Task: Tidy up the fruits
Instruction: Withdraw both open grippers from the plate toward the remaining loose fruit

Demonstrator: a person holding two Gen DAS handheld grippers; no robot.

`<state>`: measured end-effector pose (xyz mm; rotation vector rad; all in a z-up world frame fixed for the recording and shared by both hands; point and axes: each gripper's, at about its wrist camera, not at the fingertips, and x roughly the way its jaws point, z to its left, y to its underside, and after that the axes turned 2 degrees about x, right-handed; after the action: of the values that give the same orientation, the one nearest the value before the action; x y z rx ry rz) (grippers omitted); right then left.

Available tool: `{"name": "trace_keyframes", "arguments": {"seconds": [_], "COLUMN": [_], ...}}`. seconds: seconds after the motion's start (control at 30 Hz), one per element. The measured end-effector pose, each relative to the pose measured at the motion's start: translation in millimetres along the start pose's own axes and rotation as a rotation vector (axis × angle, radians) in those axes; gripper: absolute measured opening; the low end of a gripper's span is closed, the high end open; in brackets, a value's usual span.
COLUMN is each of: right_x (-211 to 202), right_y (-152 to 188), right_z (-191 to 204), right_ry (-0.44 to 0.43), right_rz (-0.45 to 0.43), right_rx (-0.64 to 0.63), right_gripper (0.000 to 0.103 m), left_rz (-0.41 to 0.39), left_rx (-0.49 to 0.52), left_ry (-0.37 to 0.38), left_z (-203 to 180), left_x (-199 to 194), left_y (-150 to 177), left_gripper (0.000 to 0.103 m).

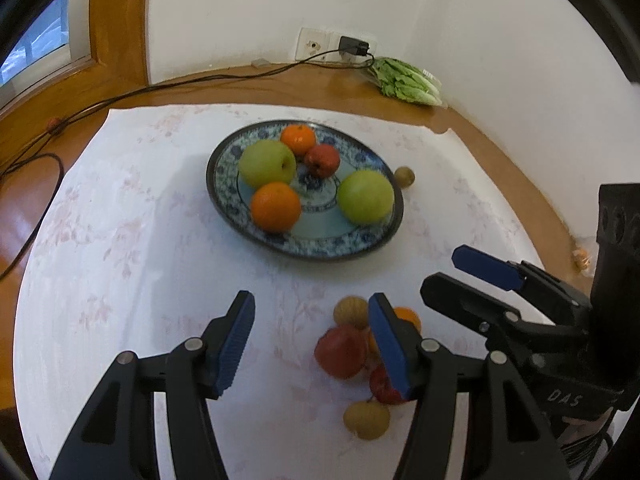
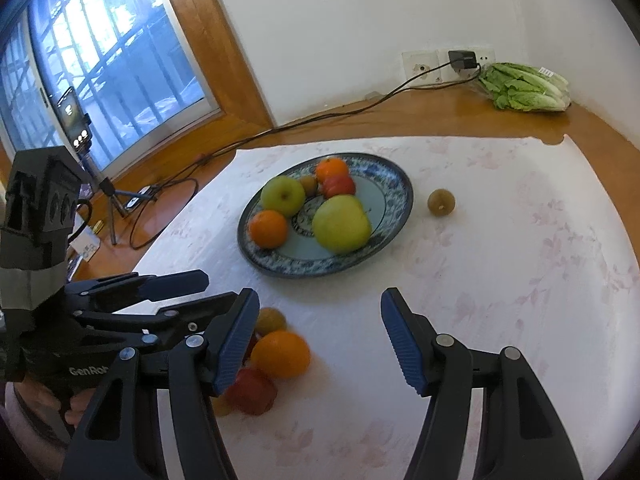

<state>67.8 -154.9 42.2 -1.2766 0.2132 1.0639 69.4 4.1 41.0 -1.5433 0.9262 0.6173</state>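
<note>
Fruits are sitting partly sorted: we are seeing two green apples, two oranges and a red fruit on the plate [image 1: 224, 184], while a cluster [image 1: 352, 352] and one brown fruit [image 2: 441, 201] are waiting on the bench; left tongs [image 1: 312, 344] and right tongs [image 2: 320, 336] are hanging released, empty
</note>
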Motion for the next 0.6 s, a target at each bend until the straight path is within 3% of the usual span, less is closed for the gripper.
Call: {"name": "trace_keyframes", "arguments": {"seconds": [0.6], "right_x": [3.5], "right_y": [18.2], "right_z": [-3.4], "right_ry": [-0.059], "right_rz": [0.07], "right_rx": [0.022], "right_gripper": [0.053], "left_rz": [0.034], "left_rx": [-0.04], "left_ry": [-0.051], "left_z": [-11.3], "left_x": [5.3], "left_y": [20.1], "left_gripper": [0.06]}}
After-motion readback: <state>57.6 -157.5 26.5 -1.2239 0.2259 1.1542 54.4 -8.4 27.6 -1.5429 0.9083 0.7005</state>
